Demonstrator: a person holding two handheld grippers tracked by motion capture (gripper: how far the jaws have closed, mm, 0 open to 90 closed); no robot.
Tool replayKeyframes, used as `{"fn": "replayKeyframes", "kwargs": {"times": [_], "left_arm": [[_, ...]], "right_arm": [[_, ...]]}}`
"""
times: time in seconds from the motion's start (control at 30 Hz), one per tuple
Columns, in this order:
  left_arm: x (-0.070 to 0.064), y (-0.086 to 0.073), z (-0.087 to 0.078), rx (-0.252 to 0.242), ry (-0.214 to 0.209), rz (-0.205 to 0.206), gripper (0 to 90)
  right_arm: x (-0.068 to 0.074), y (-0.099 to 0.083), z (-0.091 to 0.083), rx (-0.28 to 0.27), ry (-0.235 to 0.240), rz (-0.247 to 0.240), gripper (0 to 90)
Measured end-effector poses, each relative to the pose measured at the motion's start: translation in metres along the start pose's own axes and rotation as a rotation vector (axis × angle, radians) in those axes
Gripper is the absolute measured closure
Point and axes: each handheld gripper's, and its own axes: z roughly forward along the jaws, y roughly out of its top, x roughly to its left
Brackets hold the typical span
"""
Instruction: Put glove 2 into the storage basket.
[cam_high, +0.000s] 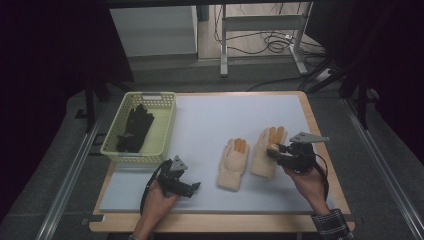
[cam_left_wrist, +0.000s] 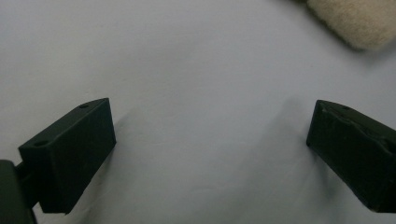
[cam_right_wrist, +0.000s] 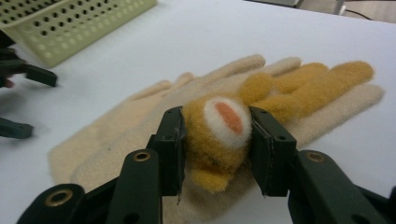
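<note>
1. Two cream gloves lie right of the basket (cam_high: 112, 145); the right gripper (cam_right_wrist: 215, 140) pinches the far glove (cam_high: 265, 150).
2. Left gripper (cam_high: 187, 186) – jaws spread – idles below the basket.
3. Likely next: lift the glove – carry it basketward.

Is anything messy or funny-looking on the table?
Not really. The two cream gloves lie flat side by side. The right gripper pinches the orange animal face on one. Black gloves sit crumpled in the basket.
</note>
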Motion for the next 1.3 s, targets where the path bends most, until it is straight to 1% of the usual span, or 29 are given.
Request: {"fn": "replayKeyframes", "kwargs": {"times": [0.17,0.4,0.5,0.63,0.87,0.93,1.13,1.2,1.3], "left_arm": [[0.000,0.000,0.000,0.000,0.000,0.000,1.4],[0.000,0.000,0.000,0.000,0.000,0.002,1.4],[0.000,0.000,0.000,0.000,0.000,0.002,1.3],[0.000,0.000,0.000,0.000,0.000,0.002,1.3],[0.000,0.000,0.000,0.000,0.000,0.000,1.3],[0.000,0.000,0.000,0.001,-0.001,0.002,1.3],[0.000,0.000,0.000,-0.001,0.000,0.000,1.4],[0.000,0.000,0.000,-0.001,0.000,0.000,1.4],[0.000,0.000,0.000,0.001,-0.001,0.002,1.4]], "right_arm": [[0.017,0.004,0.006,-0.002,0.046,-0.010,58.1],[0.044,0.010,0.020,0.001,0.103,-0.031,58.1],[0.054,0.012,0.027,0.007,0.119,-0.039,58.1],[0.066,0.011,0.040,0.017,0.120,-0.047,58.0],[0.077,0.003,0.060,0.037,0.115,-0.033,58.0],[0.078,0.000,0.064,0.041,0.100,-0.045,58.0],[0.077,-0.011,0.078,0.067,0.074,-0.054,57.0],[0.076,-0.015,0.081,0.072,0.060,-0.055,56.1],[0.074,-0.020,0.085,0.080,0.065,-0.054,52.3]]}}
